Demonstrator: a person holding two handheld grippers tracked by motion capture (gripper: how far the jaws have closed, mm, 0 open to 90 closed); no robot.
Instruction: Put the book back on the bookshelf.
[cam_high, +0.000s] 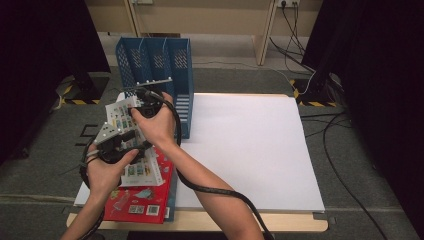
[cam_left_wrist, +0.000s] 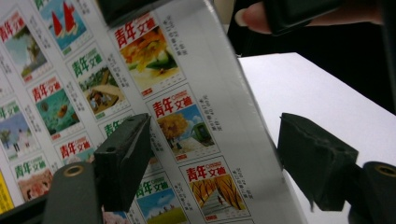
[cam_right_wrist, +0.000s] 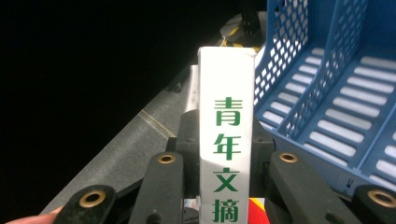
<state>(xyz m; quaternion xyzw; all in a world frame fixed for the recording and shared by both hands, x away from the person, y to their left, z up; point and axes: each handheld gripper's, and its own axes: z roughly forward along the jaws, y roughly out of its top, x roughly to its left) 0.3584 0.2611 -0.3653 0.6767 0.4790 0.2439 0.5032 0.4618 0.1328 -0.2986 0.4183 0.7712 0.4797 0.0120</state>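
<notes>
Forearms come in from 6 o'clock in the high view, both hands bunched at the table's left edge. Left gripper sits nearest the person; in the left gripper view its jaws stand wide apart, one pad in front of the cover of the white magazine, the other pad out past the spine edge over the white table sheet. No squeeze visible there, so I read it as open and straddling the book's edge, not gripping.

Right gripper is up at about 11 o'clock from the left one. In the right gripper view its jaws clamp the magazine's spine from both sides, partly closed, pads flush on the white strip with green characters. So the right claw carries the book.

Key relation: magazine is upright, long axis running away from the right gripper toward 12 o'clock, spine facing the camera. Blue file rack lies just past it at 1 to 2 o'clock, slots open toward the person, near but not touching the book. My guess is the book goes into a slot, so it needs to shift right to line up.

Red book lies flat at 6 o'clock below both hands, on the table's near-left corner, untouched.
</notes>
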